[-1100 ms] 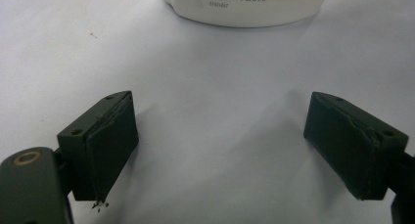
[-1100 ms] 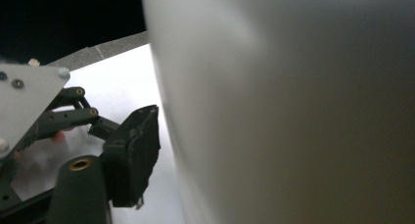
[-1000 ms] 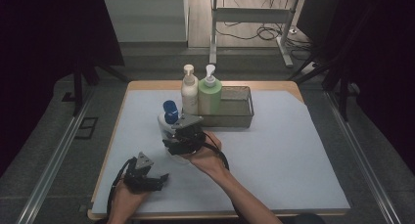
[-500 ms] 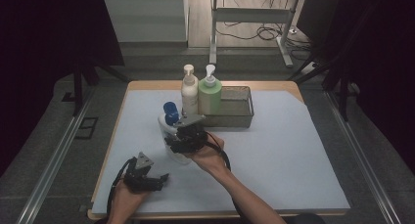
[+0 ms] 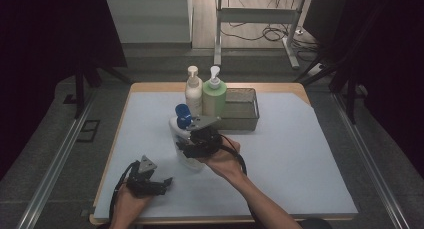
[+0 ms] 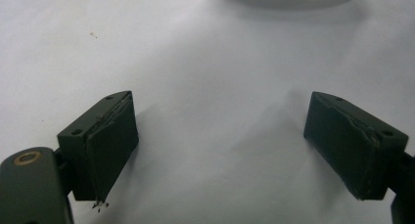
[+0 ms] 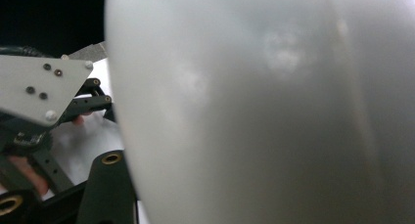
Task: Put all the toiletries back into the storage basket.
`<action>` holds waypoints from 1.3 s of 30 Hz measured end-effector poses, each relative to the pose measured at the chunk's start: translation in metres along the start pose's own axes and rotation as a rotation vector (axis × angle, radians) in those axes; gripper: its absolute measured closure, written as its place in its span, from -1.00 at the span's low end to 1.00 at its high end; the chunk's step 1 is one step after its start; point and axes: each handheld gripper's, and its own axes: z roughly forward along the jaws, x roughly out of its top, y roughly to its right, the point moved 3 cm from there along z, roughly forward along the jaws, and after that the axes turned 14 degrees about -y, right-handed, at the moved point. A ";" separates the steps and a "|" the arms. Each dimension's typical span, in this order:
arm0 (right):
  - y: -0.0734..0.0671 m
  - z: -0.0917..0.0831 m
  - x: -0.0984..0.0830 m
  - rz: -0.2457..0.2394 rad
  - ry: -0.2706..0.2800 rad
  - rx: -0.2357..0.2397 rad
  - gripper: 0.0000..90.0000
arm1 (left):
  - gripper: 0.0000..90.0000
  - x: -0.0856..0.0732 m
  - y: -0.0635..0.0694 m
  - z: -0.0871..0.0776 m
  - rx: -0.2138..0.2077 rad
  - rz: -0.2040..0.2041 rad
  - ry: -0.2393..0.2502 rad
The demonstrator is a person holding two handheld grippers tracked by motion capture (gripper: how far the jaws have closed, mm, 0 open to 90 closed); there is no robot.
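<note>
Two grippers are working over the pale mat (image 5: 300, 154): the right gripper (image 5: 192, 141) is clamping a white bottle (image 5: 181, 134) with a blue cap near the middle, its jaws having just been closing, while the left gripper (image 5: 162, 183) is resting wide open and empty by the near left corner.

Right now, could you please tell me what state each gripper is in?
Left gripper: open, nothing between its jaws, low over the mat.
Right gripper: closed on the white bottle with the blue cap.
</note>
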 end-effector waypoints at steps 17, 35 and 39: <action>0.032 -0.039 -0.024 0.064 -0.002 -0.054 -0.11 | -0.73 0.000 0.000 0.000 0.000 0.004 -0.001; 0.068 -0.079 -0.047 0.138 0.019 -0.123 -0.10 | -0.73 0.000 0.000 0.000 -0.002 0.003 0.000; 0.076 -0.087 -0.050 0.152 0.023 -0.139 -0.10 | -0.73 0.000 0.000 0.000 -0.002 0.003 -0.001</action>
